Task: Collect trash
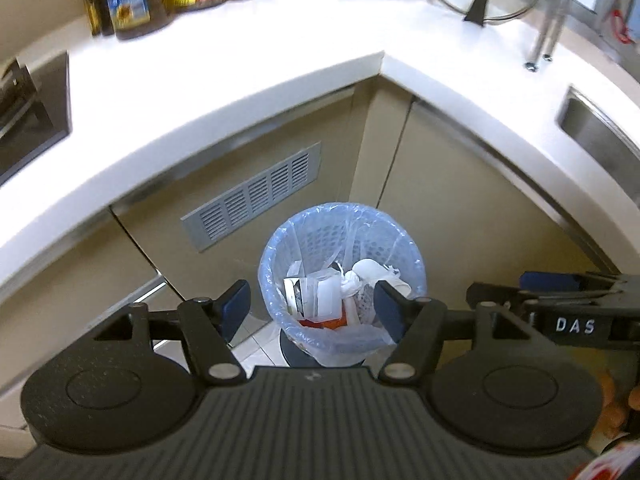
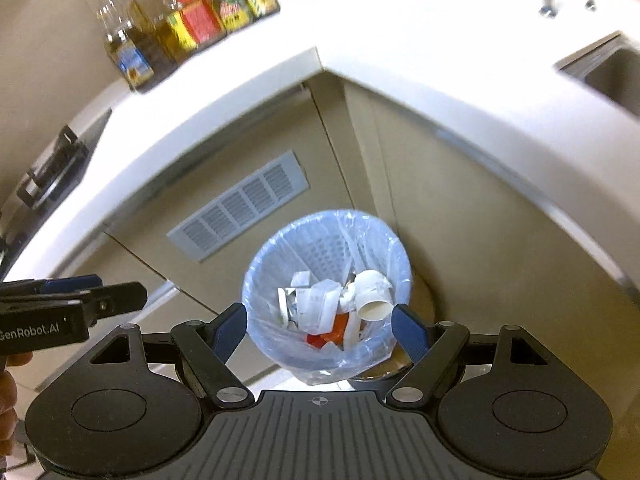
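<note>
Two claws, both spread and holding nothing: my left claw (image 1: 312, 308) and right claw (image 2: 320, 330) hang over one lined bin (image 1: 342, 276) on the floor, in the corner under the tabletop (image 1: 248, 64). I fear the thin liner (image 2: 326, 372) tearing if pinched carelessly, spilling one paper cup (image 2: 372, 296) and scraps

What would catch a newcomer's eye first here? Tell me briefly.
The trash bin on the floor in the cabinet corner stands out, lined with a pale blue bag and holding white paper scraps and something orange. Both open grippers, left and right, frame it from above. Bottles crowd the white counter behind.
</note>
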Tool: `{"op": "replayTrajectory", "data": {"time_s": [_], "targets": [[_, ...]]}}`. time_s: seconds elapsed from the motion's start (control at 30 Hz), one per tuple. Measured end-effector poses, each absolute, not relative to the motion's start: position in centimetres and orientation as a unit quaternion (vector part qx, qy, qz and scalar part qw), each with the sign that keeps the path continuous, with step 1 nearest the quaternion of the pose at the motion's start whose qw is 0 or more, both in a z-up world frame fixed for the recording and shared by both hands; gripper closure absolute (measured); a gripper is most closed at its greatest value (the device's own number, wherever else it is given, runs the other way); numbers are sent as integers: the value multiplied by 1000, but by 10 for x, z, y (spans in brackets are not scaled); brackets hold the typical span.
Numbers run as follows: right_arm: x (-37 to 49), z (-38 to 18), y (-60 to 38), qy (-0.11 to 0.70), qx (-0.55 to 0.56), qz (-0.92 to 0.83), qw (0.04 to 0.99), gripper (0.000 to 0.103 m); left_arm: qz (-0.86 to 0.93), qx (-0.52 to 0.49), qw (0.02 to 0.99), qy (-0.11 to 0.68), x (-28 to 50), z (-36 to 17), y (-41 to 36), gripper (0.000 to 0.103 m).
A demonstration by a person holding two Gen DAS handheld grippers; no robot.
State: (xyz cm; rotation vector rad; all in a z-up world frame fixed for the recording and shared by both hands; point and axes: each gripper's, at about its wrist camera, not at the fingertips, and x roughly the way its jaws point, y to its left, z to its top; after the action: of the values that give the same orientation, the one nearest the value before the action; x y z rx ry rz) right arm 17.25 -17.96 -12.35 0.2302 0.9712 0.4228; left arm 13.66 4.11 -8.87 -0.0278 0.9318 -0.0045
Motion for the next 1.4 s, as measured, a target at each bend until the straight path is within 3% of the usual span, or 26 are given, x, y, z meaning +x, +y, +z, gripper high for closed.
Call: {"op": "replayTrajectory", "data": {"time_s": [0.67,1.4], "targets": [[-11,-34,-125,405,134,124,896,24,-87,35,913,396,-17,-17,88,37],[-51,-7,-127,380,115,125,909,24,-105,41,924,366,-55,7,77,35]]}}
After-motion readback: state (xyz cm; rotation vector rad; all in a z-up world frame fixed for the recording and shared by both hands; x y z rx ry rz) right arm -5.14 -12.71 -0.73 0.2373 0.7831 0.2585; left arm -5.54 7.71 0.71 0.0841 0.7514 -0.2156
